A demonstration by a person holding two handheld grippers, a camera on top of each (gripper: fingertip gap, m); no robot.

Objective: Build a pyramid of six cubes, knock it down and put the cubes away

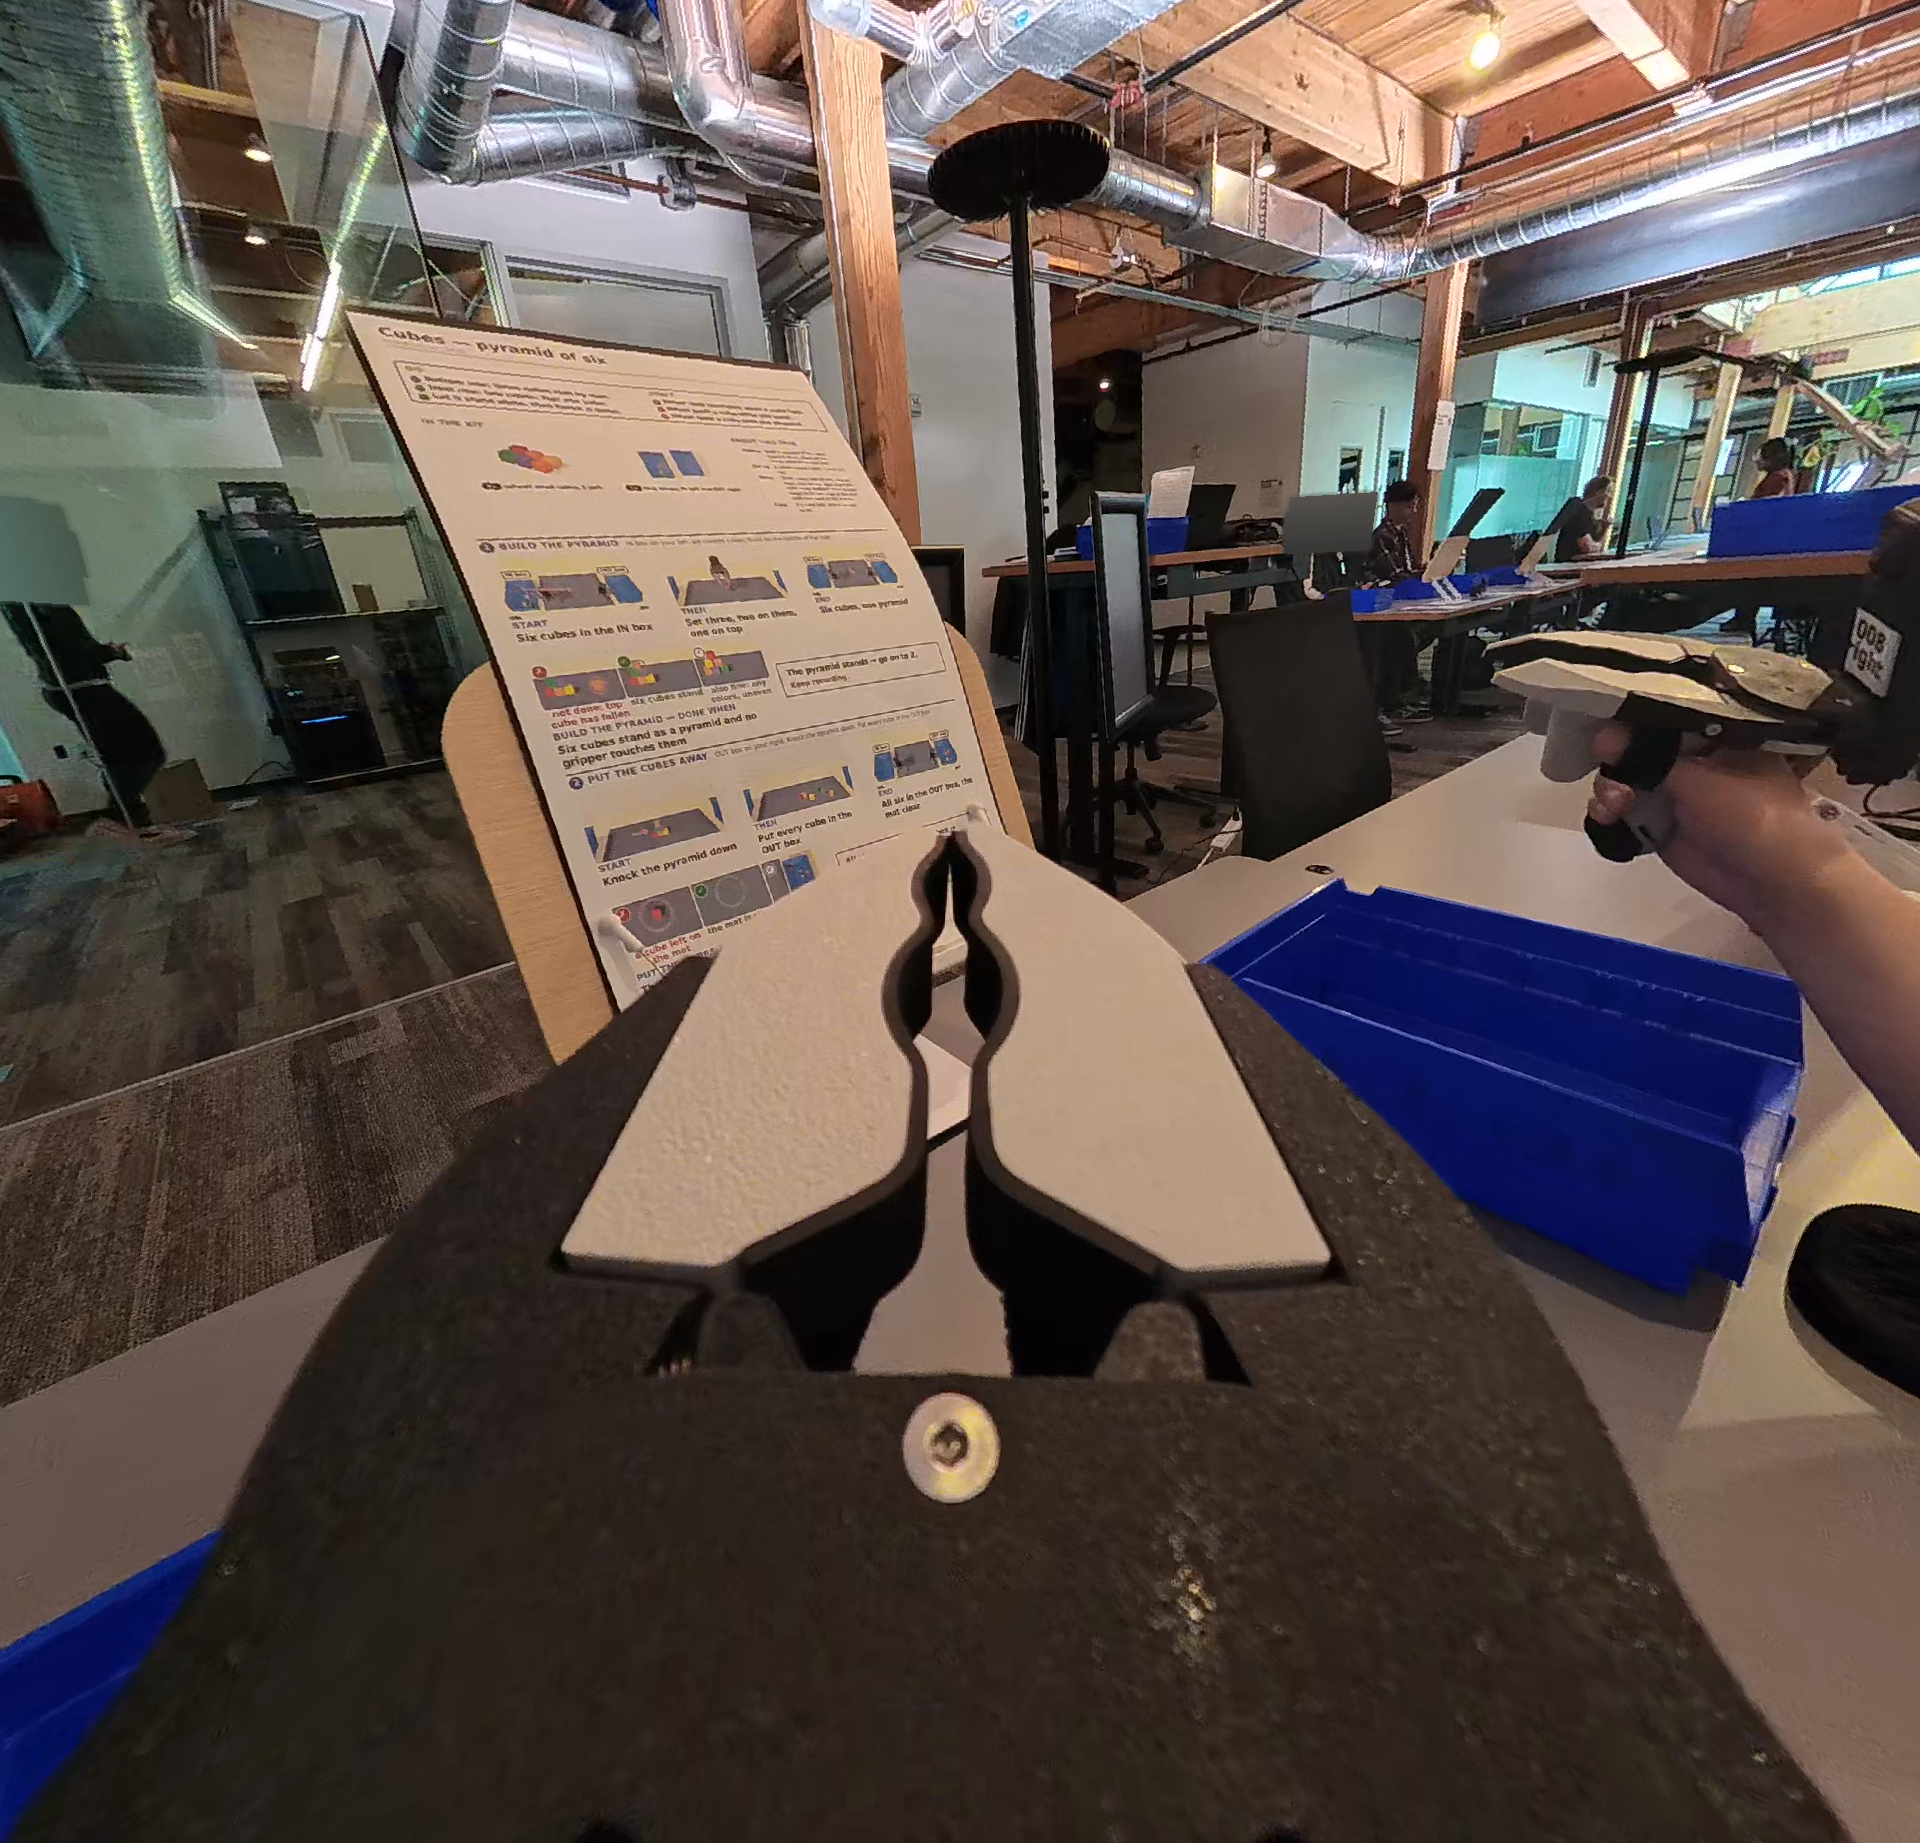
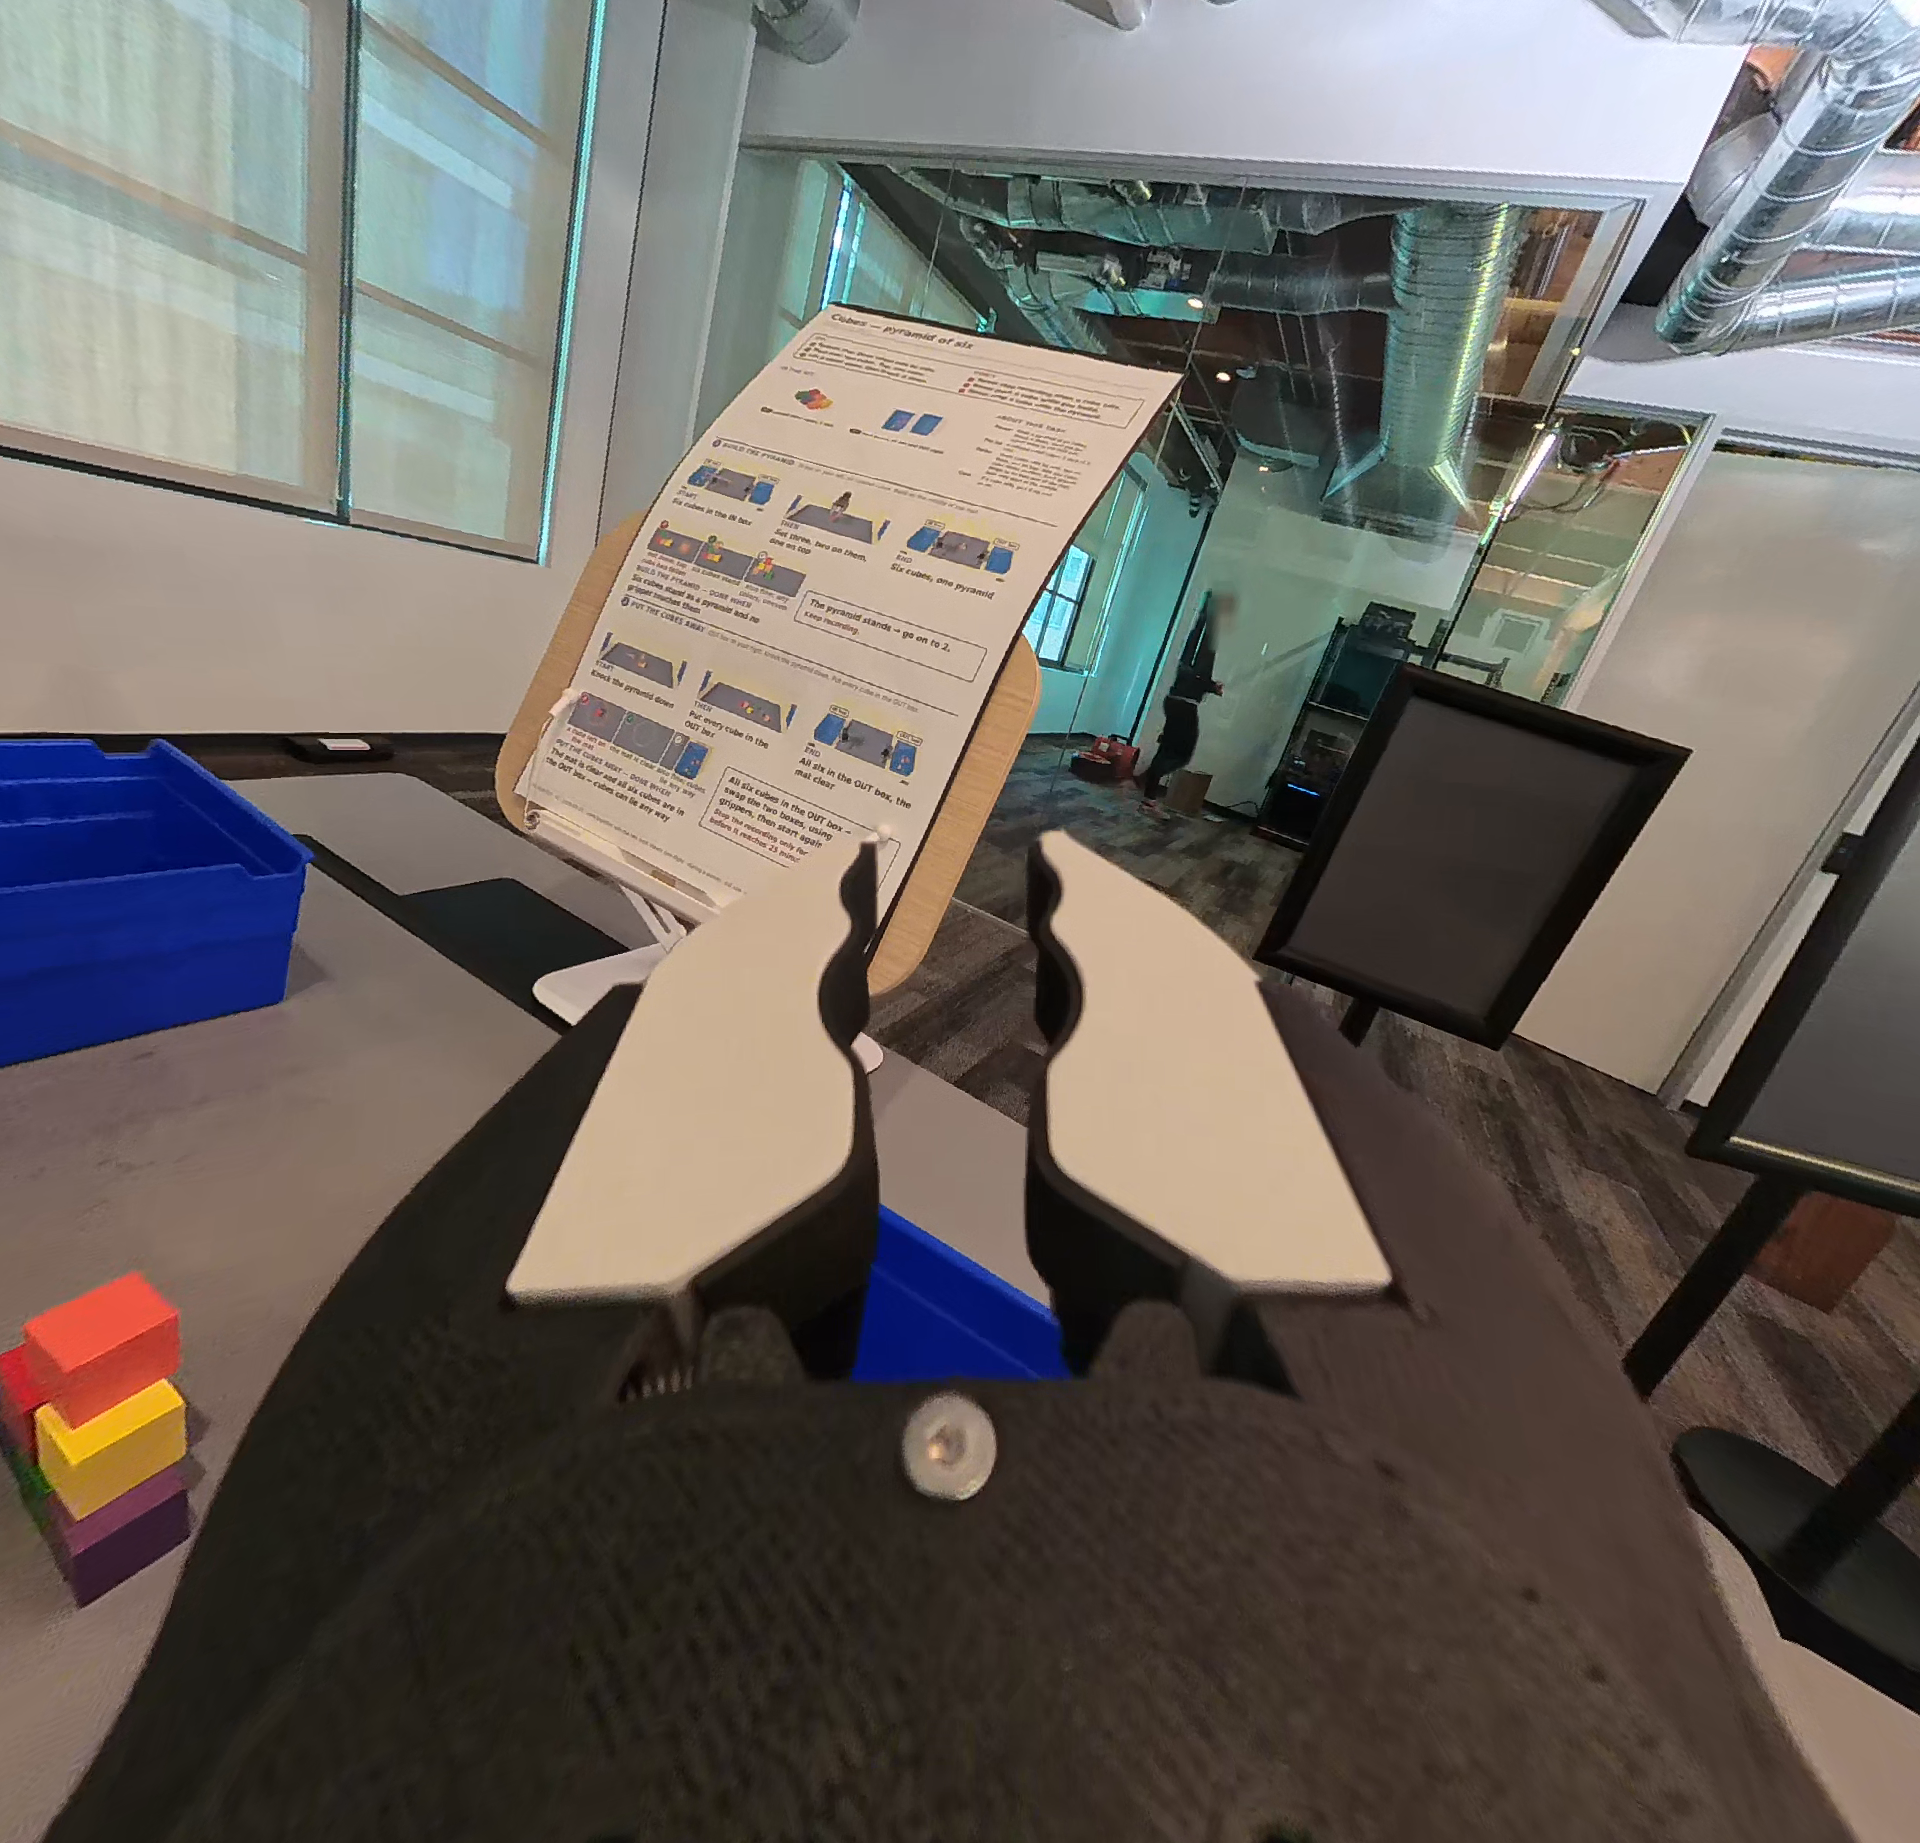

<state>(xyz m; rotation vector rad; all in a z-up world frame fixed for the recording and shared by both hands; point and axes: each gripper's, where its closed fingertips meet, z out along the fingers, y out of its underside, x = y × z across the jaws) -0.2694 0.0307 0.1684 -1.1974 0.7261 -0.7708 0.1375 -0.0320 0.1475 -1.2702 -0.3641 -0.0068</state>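
My left gripper point(image 1: 951, 851) is shut with nothing between its pads, raised above the table and pointing at the instruction sheet point(image 1: 665, 640). My right gripper point(image 2: 951, 863) is open and empty, also raised; it also shows in the left wrist view point(image 1: 1621, 663), held by a hand. A stack of cubes point(image 2: 104, 1419) stands at the lower left of the right wrist view: an orange cube point(image 2: 104, 1336) on top, a yellow one point(image 2: 109, 1445) under it, a purple one point(image 2: 125, 1533) at the bottom, with red and green edges behind. A blue box point(image 1: 1538, 1055) lies to the right of my left gripper, and no cube shows in the part of it I see.
Another blue box point(image 2: 135, 889) sits on the grey table point(image 2: 260, 1170) at the left of the right wrist view, and a blue edge point(image 2: 945, 1305) shows under my right gripper. The sheet stands on a wooden stand point(image 2: 977, 796). A black-framed board point(image 2: 1455, 868) stands on the floor to the right. Across from one pair of fingers to the other is roughly 40 cm. The right tips stand about 30 cm off the orange cube point(image 2: 104, 1336).
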